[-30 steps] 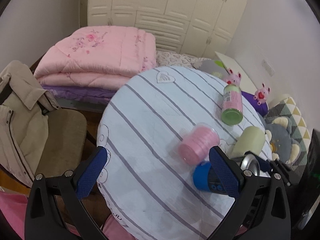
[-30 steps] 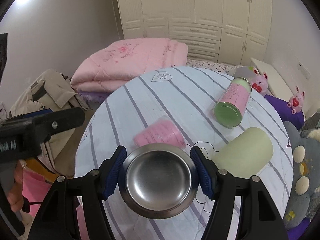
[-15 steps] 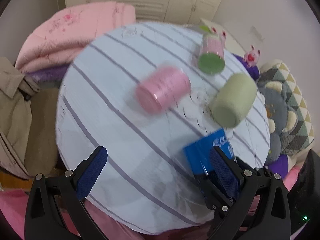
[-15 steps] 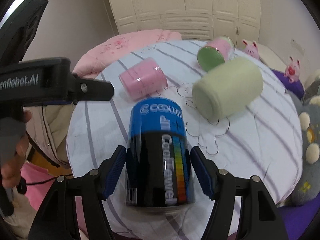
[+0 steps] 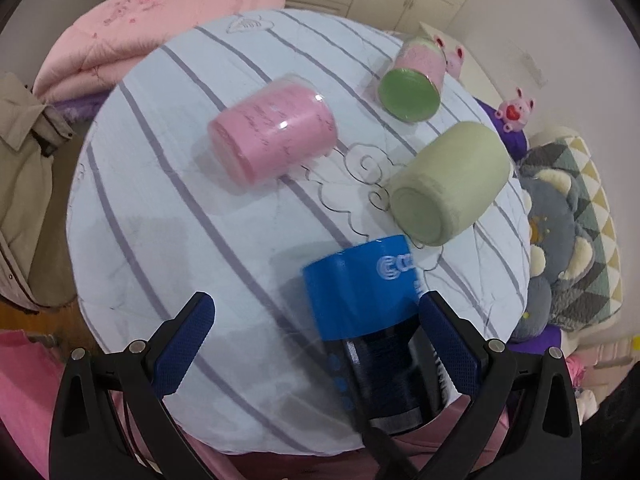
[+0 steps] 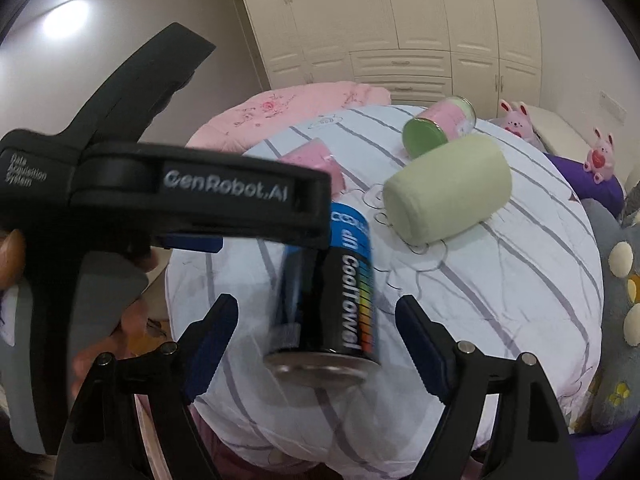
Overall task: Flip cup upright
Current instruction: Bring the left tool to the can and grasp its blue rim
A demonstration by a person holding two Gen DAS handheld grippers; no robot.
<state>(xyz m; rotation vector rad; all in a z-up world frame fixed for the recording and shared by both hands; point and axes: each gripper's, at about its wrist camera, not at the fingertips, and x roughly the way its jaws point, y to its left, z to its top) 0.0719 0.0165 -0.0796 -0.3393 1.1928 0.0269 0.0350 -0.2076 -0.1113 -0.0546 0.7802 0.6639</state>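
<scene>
Blue-and-black, with a metal base, the cup (image 6: 332,292) now stands on the striped tablecloth (image 6: 500,280) near the table's front edge. Half a second ago it sat clamped between the right gripper's pads; a second ago that camera saw only its metal bottom, the cup lying on its side. Now the right gripper (image 6: 316,340) is spread, pads well apart from the cup on both sides, gripping nothing. The cup's outline is smeared in both views, so whether it has settled or is rocking I cannot tell (it looks slightly tilted, though the fisheye may account for that).

The left gripper (image 5: 316,336) is also spread wide and empty. In its own view the cup (image 5: 368,304) sits just inside the right-hand pad; whether they touch I cannot tell.

My judgement: this cup's flip is essentially finished, provided it stays up.

Further back, three others remain on their sides: a pale green cup (image 5: 448,184) just behind, a pink cup (image 5: 272,130) mid-table, and a green-lidded pink jar (image 5: 414,80) toward the far edge. Beyond the table lie a folded pink quilt (image 5: 160,24) and white wardrobe doors (image 6: 400,20).
</scene>
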